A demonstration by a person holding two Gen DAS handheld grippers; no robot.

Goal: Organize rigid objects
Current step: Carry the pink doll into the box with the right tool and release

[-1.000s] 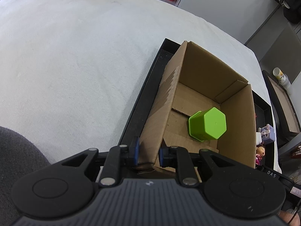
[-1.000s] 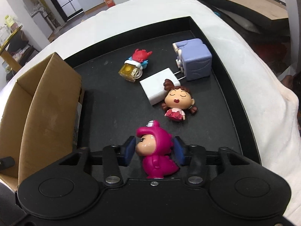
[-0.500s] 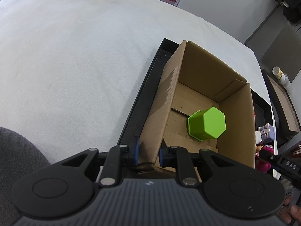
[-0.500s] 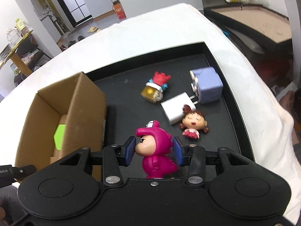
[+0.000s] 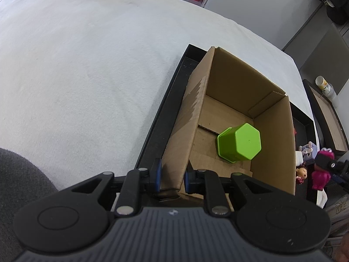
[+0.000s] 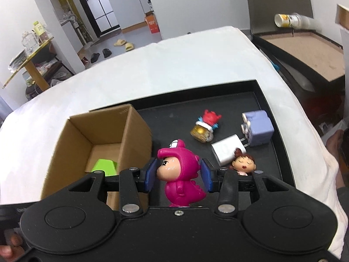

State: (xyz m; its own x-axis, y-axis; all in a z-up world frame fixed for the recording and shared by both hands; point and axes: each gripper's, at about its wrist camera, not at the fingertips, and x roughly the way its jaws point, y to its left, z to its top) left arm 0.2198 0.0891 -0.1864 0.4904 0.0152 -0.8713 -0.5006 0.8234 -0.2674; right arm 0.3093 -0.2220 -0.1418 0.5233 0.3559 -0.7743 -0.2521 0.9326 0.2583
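Note:
My right gripper (image 6: 178,176) is shut on a magenta dinosaur-suit figurine (image 6: 182,174) and holds it up in the air, just right of the open cardboard box (image 6: 135,135). The figurine also shows in the left wrist view (image 5: 322,170). My left gripper (image 5: 171,175) is shut on the box's near-left wall (image 5: 185,135). A green hexagonal cup (image 5: 240,145) lies in the box. On the black tray (image 6: 270,109) lie a red-and-yellow toy (image 6: 205,126), a purple charger (image 6: 258,128), a white charger (image 6: 226,150) and a girl figurine (image 6: 242,164).
The tray sits on a white cloth-covered table (image 5: 87,76). A dark tray with a brown board (image 6: 305,50) and a lying cup (image 6: 290,20) stand beyond the table's right edge.
My right gripper has risen off the tray with the magenta figurine and moved left toward the box. My left gripper has kept its hold on the box wall.

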